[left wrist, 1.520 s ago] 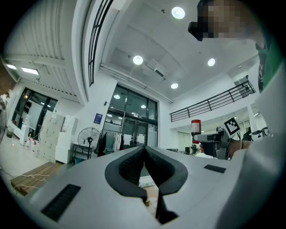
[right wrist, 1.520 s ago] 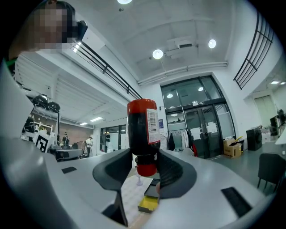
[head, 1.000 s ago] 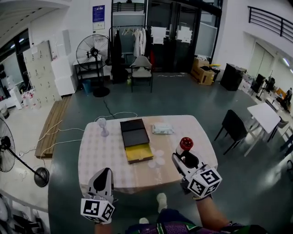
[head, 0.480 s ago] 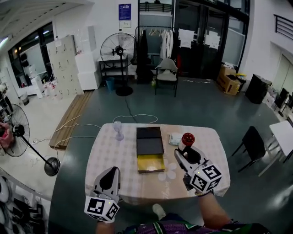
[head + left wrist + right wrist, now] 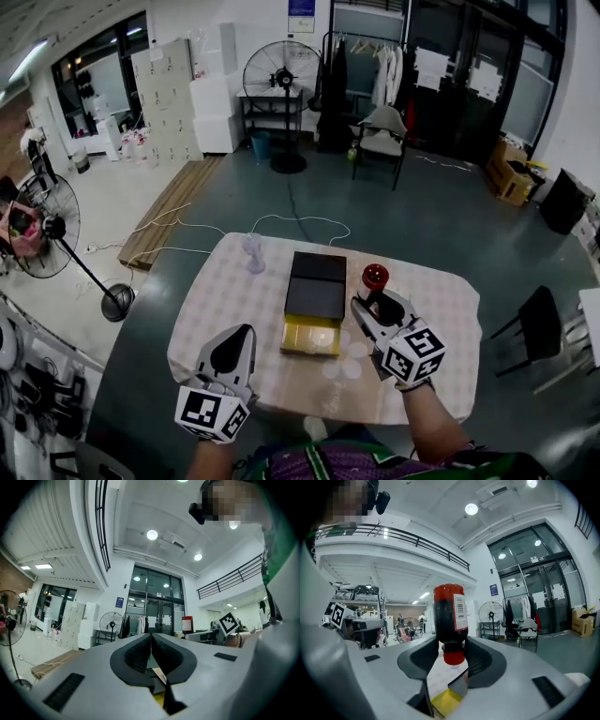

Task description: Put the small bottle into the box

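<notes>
Over the worktop [image 5: 225, 300], beside the open box [image 5: 312, 335] that looks empty, the left gripper [image 5: 151, 654] hangs with jaws together on nothing while the right gripper [image 5: 376, 305] holds the small bottle [image 5: 375, 277] aloft, lowering and release still to do; only its own view shows the red cap [image 5: 453, 657] pinched, bottle inverted.

Illegible label [image 5: 460, 612] on small bottle [image 5: 448, 620]

Left tool [image 5: 242, 334]: jaws pressed together, nothing between them, held low.
Right tool [image 5: 373, 300]: jaws clamped on small bottle [image 5: 375, 277], cap downward, held further forward.
</notes>
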The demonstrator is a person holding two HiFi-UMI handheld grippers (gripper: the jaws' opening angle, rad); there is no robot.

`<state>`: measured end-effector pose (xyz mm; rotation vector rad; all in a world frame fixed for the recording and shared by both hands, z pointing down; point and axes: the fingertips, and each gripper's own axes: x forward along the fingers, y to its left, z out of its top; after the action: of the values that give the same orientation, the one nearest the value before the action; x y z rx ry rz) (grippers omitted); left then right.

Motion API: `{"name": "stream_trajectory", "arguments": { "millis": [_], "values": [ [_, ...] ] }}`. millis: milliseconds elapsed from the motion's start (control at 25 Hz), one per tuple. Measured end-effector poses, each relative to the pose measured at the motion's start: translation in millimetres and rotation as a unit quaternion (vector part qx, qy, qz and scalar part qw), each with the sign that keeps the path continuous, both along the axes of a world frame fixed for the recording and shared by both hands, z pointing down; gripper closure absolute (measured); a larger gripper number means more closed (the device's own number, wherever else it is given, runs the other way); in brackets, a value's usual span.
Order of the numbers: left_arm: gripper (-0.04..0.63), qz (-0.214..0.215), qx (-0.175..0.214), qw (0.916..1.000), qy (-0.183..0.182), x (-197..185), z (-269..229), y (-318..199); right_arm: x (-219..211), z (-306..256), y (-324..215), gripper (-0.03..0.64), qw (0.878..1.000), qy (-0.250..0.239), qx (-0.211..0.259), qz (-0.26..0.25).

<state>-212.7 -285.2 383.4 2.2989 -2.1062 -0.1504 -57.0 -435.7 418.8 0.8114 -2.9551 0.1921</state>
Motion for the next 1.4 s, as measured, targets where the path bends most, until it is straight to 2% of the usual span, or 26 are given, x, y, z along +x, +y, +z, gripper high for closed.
{"name": "stream_trajectory", "arguments": {
  "millis": [280,600,800,1400],
  "values": [
    [0.568,-0.030,-0.015,0.9994,0.003,6.1,22.6,-41.6,-23.8,60.0,-55.5,0.433,0.999,0.016,-0.029,-0.039],
    [0.568,-0.054,-0.029,0.9981,0.001,2.3,38.2,-38.6,-42.0,119.3,-57.3,0.433,0.994,0.070,-0.054,-0.070],
    [0.568,-0.067,-0.032,0.9972,0.012,2.8,43.3,-40.8,-49.5,156.9,-60.9,0.434,0.989,0.099,-0.071,-0.087],
    [0.568,-0.115,-0.067,0.9909,0.021,-4.2,69.0,-24.7,-83.4,282.1,-44.5,0.436,0.955,0.215,-0.120,-0.168]
  ]
}}
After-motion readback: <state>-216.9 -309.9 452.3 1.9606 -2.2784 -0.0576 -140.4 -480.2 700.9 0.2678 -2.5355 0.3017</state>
